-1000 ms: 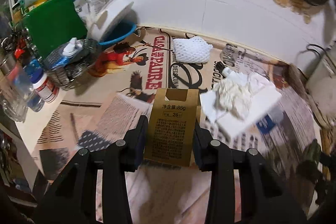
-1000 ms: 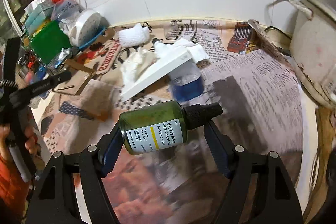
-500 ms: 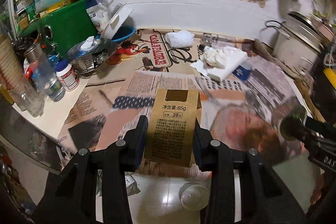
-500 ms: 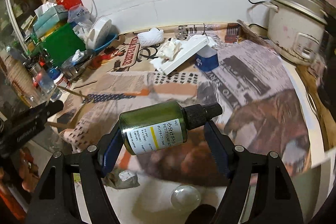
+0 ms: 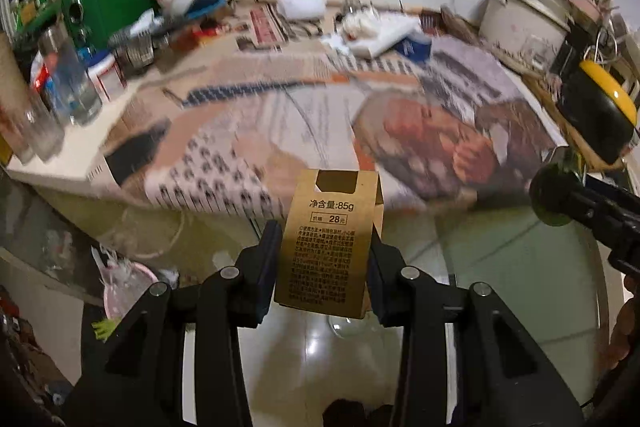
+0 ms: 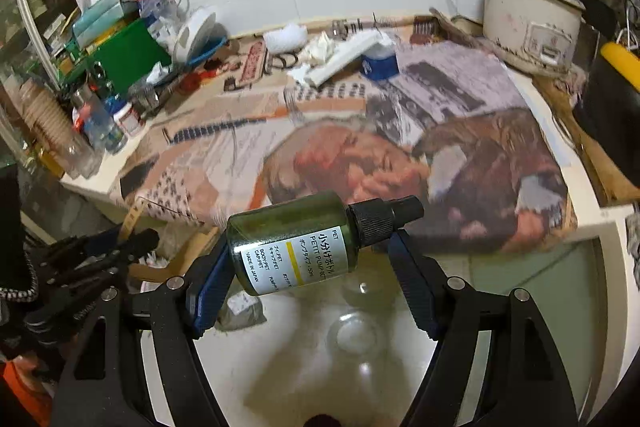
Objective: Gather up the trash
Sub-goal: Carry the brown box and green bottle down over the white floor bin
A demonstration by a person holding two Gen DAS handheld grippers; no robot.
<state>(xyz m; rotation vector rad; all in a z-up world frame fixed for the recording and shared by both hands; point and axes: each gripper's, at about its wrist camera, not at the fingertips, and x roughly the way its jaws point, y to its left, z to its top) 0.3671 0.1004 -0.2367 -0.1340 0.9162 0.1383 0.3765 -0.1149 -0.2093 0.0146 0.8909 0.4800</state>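
My left gripper point(image 5: 322, 259) is shut on a brown cardboard box point(image 5: 330, 243) with printed text, held upright off the table's front edge, above the tiled floor. My right gripper point(image 6: 310, 259) is shut on a green pump bottle point(image 6: 298, 243) with a black cap, lying sideways between the fingers, also past the table edge. The bottle's base shows in the left wrist view point(image 5: 554, 193). On the newspaper-covered table point(image 6: 360, 155) remain a crumpled tissue point(image 6: 320, 47), a white net wrap point(image 6: 285, 35), a white board point(image 6: 352, 57) and a blue box point(image 6: 379, 63).
A rice cooker point(image 6: 528, 23) stands at the back right. A green box point(image 6: 124, 57), bottles point(image 6: 98, 125) and clutter fill the left side. A black and yellow object point(image 5: 596, 111) sits at the right edge. A clear round object point(image 6: 356, 337) lies on the floor below.
Both grippers have pulled back from the table with their loads and now hang beyond its front edge over the floor. The table items look farther away.
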